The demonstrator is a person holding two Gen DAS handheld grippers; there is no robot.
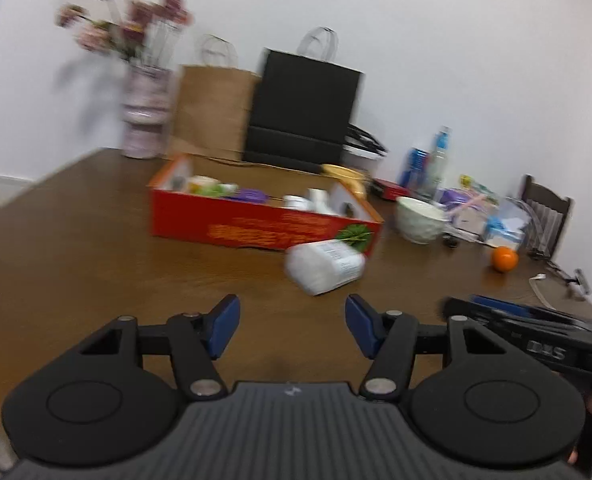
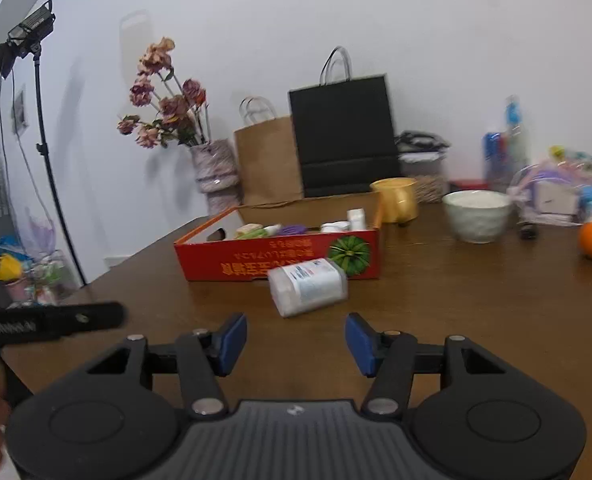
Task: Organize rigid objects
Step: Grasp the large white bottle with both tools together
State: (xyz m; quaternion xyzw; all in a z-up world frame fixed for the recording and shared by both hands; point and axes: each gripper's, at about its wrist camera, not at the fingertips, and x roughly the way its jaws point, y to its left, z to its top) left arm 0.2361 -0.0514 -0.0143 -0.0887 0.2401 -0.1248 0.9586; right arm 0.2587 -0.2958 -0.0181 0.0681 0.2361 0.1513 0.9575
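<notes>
A dark brown wooden table (image 2: 475, 320) stands against a plain white wall, with a brown paper bag (image 2: 268, 160) and a black paper bag (image 2: 343, 136) at its far edge. In the middle sits an open red cardboard box (image 2: 280, 260) already holding several small containers. Just in front of its near right corner, a white plastic bottle with a printed label (image 2: 307, 286) lies on its side, outside the box.

The left gripper (image 1: 292, 326) and right gripper (image 2: 296, 340) both hover short of the bottle, their blue-padded fingers (image 2: 232, 340) partly open with nothing between them.

The risk, as I judge it, is the bottle rolling: being round and on its side, a nudge from one finger could send it away or against the box. The gap also looks narrow for its girth, so the fingers may push rather than straddle it.
</notes>
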